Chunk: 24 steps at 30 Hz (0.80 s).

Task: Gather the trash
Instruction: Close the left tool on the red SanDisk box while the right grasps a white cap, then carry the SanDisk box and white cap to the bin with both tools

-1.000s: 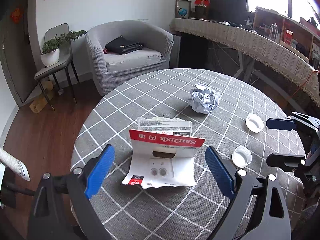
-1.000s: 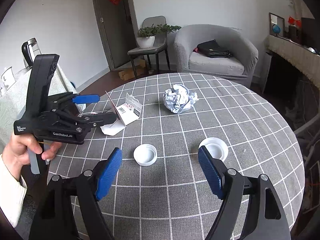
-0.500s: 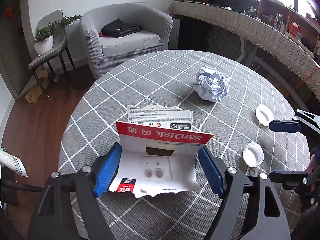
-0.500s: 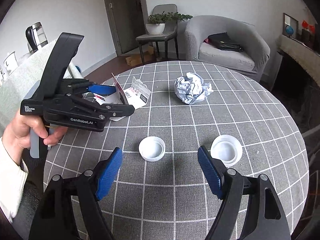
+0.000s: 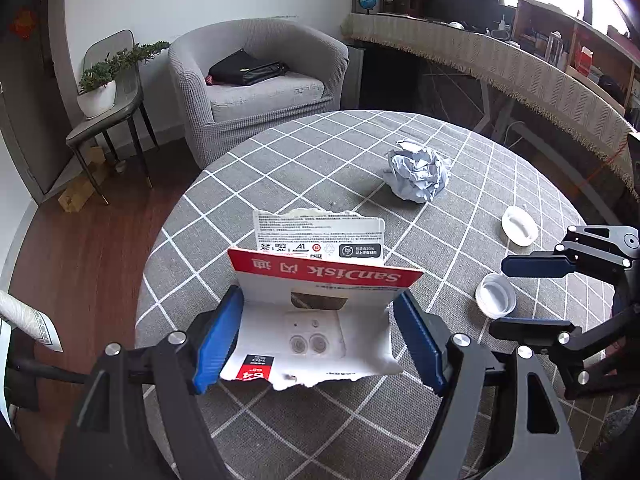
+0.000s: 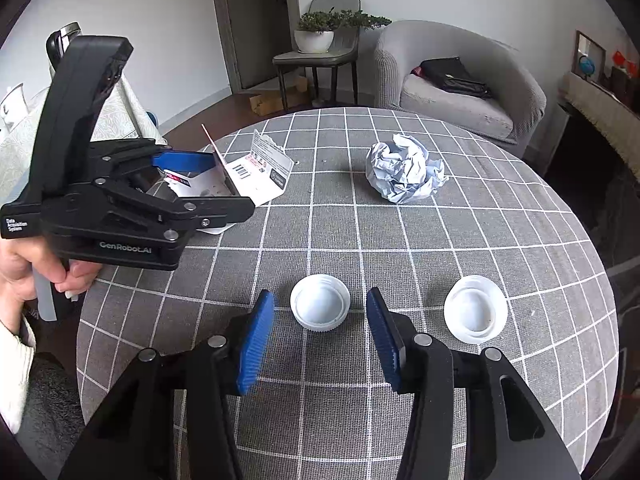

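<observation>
A round tabletop (image 6: 400,240) with a grey checked cloth has bits of trash on it.

The left gripper (image 5: 320,336) is around a torn card packet (image 5: 316,312), white with a red strip. The packet lies at the near left edge of the tabletop, folded so its back part stands up. The blue jaws sit on each side of it, right at its edges, and they are closing a little. I cannot tell if they press it yet. In the right wrist view a hand (image 6: 24,268) holds this gripper's handle.

The right gripper (image 6: 320,336) is low over the tabletop. A white bottle cap (image 6: 320,306) lies open side up between the tips of its jaws. The jaws are closing but there are gaps on both sides, so they hold nothing.

A second white cap (image 6: 476,314) lies just to the right of that gripper. A ball of crumpled paper (image 6: 404,174) sits farther back, well apart from both caps.
</observation>
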### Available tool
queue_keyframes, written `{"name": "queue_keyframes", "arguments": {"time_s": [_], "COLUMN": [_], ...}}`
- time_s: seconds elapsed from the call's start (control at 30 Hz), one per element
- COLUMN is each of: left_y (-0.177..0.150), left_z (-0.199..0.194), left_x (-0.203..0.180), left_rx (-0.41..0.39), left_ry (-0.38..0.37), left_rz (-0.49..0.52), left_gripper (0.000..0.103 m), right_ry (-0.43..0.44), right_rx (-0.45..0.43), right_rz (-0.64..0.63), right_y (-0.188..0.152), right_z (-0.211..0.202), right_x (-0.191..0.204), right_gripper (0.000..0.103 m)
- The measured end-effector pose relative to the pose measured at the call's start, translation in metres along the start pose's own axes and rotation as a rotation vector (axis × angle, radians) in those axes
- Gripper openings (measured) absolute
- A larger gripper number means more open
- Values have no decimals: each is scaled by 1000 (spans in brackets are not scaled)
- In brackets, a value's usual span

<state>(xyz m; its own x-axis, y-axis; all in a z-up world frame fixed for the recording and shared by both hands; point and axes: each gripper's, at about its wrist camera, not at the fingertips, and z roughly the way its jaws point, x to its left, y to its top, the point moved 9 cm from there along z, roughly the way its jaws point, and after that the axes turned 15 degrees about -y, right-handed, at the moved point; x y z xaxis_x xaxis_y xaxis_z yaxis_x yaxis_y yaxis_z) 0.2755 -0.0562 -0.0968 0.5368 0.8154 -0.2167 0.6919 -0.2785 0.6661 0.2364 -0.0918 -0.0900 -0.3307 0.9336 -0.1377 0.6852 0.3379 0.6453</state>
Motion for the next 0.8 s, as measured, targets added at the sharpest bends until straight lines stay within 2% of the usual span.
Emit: {"name": "queue_keyframes", "arguments": {"time_s": [0.17, 0.23, 0.53, 0.8], "left_y": [-4, -4, -13, -30], "left_z": [-15, -23, -47, -75], "left_x": [-3, -4, 1, 1], "left_rx": [-26, -46, -90, -127], "left_ry": [6, 17, 45, 81], "left_rz": [-14, -6, -52, -76], "left_gripper": [78, 78, 78, 78], "right_ry": [-50, -61, -78, -65], "right_rx": [21, 26, 6, -52], "right_rz": [-10, 0, 68, 114], "right_y": [0, 1, 16, 30], "right_z": [4, 3, -2, -19], "right_x": [6, 6, 7, 24], "right_gripper": [42, 33, 31, 31]}}
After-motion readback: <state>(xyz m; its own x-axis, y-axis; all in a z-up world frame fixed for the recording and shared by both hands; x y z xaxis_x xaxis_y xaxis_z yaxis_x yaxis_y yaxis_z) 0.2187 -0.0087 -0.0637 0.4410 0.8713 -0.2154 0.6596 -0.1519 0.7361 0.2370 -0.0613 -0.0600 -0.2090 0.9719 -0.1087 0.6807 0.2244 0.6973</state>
